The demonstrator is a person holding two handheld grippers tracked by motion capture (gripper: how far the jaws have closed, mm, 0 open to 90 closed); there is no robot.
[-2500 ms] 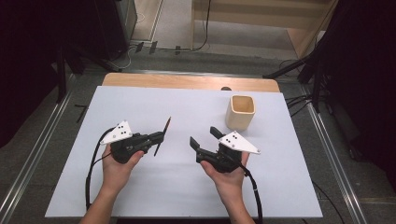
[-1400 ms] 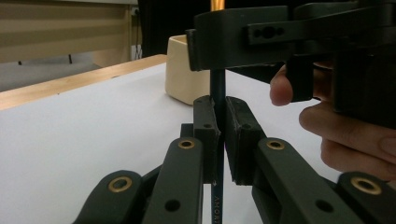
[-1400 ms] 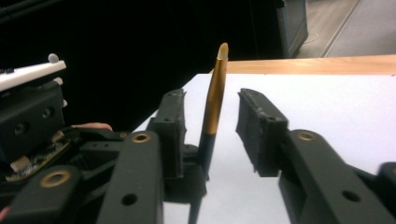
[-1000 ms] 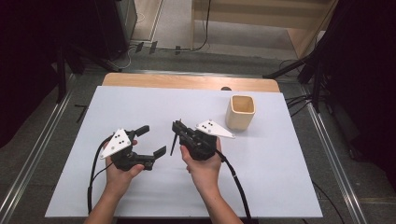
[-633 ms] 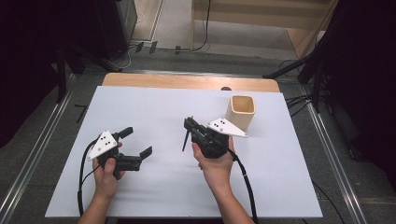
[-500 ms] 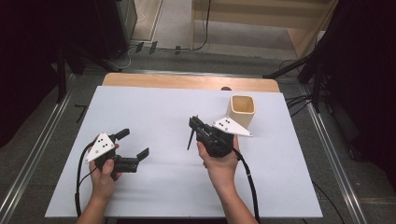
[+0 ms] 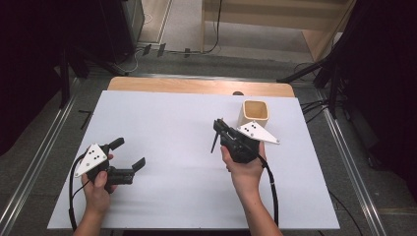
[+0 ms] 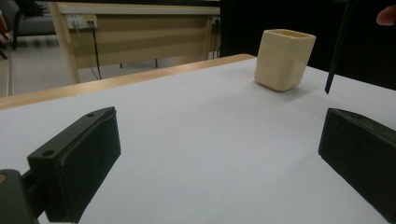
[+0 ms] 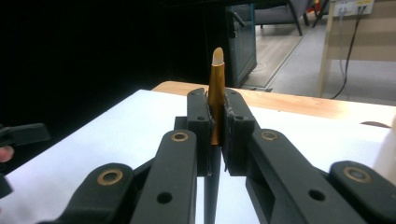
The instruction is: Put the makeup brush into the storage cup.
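Pinching thin stick (image 9: 215, 100), right gripper (image 7: 220, 129) fingers; left gripper (image 7: 129, 153) fingers spread, low over table (image 7: 177, 123).

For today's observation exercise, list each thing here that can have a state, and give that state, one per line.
Left tool: open, empty, low over the table.
Right tool: shut on the pen.
Pen: clamped between the jaws, upright, tip off the table.
Cup: upright, mouth open, nothing seen inside, standing beside the right tool.
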